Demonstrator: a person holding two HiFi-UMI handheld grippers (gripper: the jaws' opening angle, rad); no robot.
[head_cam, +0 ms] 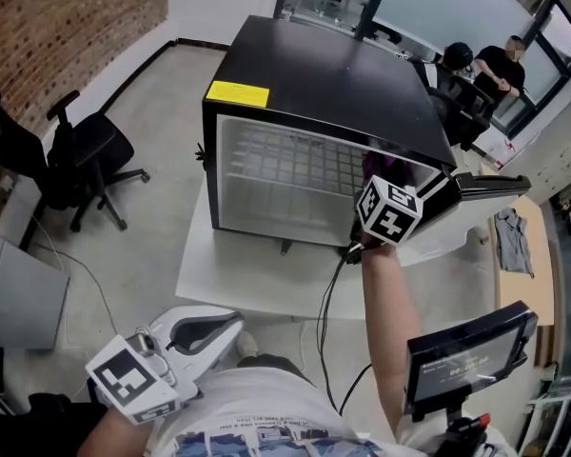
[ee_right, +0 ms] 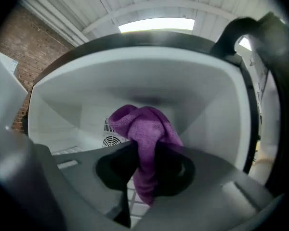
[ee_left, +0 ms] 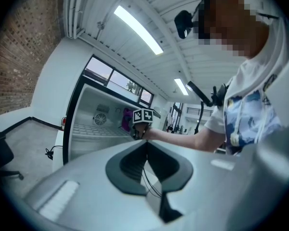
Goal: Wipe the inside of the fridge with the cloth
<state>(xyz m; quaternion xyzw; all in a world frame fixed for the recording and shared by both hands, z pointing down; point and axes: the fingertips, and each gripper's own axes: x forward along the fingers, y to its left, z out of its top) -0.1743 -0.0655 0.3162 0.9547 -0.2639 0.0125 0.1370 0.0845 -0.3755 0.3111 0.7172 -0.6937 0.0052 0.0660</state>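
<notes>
Pinched between the jaws of the right gripper [ee_right: 144, 166]: a soft purple microfibre cloth [ee_right: 145, 129], bunched into a knob above the tips and trailing a tail below them. Narrow at the jaws, clamped down onto the fabric. Straight ahead of those jaws, the white plastic interior of a black compact fridge [ee_right: 221, 105]. Beyond the cloth, on the back wall, a round white fan grille [ee_right: 111, 139]. Beneath the jaws, a white wire shelf [ee_right: 135, 197]. Cannot tell whether the cloth touches any wall.

Seen from the head view: right gripper [head_cam: 381, 181] held at the right edge of the fridge [head_cam: 324, 74] opening, with the cloth [head_cam: 377, 166] just past the tips and inside the cavity. Left of the jaws, the wire shelf [head_cam: 285, 165]. Right of the jaws, the black fridge door [head_cam: 490, 187], swung open. Under the fridge, a white rectangular table [head_cam: 238, 284]. On the fridge's top front edge, a yellow rectangular sticker [head_cam: 237, 93].

Left gripper [head_cam: 226, 327] held low by the person's waist, well apart from the fridge. Jaws pressed together in the left gripper [ee_left: 145, 153] view, with nothing between them. Far ahead of those tips, the open fridge [ee_left: 86, 121] and the purple cloth [ee_left: 127, 119] inside it.
</notes>
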